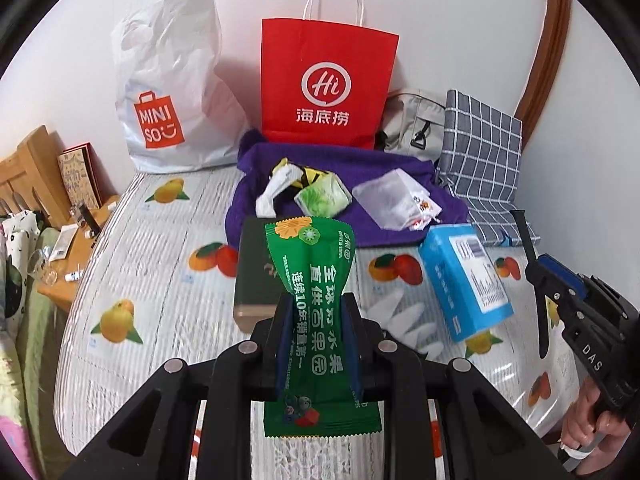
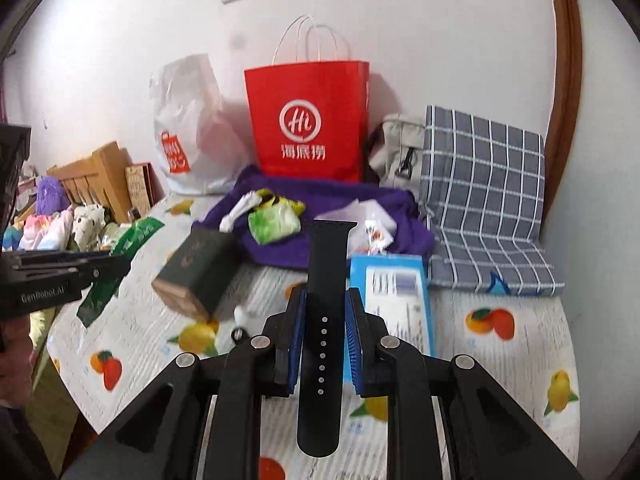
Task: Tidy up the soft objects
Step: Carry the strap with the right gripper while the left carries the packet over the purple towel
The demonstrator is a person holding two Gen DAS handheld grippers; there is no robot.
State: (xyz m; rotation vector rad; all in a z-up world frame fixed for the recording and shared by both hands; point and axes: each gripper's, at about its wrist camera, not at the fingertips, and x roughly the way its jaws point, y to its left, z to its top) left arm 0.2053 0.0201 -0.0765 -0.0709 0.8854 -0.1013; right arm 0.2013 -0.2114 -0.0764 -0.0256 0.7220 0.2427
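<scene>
My left gripper [image 1: 318,304] is shut on a green snack packet [image 1: 316,280], which stands upright between the blue pads above the bed. My right gripper [image 2: 325,300] is shut on a black watch strap [image 2: 326,276] that sticks up past the fingertips and hangs below them. In the left wrist view the right gripper [image 1: 538,276] shows at the right edge with the strap [image 1: 528,248] in it. The left gripper [image 2: 120,264] with the green packet [image 2: 116,264] appears at the left of the right wrist view. A purple cloth [image 1: 380,168] lies ahead with several small packets [image 1: 324,196] on it.
A red paper bag [image 1: 328,80] and a white plastic bag [image 1: 176,92] stand against the wall. A dark green box [image 1: 256,272], a blue box [image 1: 464,276], a checked cushion [image 1: 480,160] and a grey bag [image 1: 416,120] lie on the fruit-print bed cover [image 1: 152,280]. A wooden nightstand [image 1: 60,264] stands to the left.
</scene>
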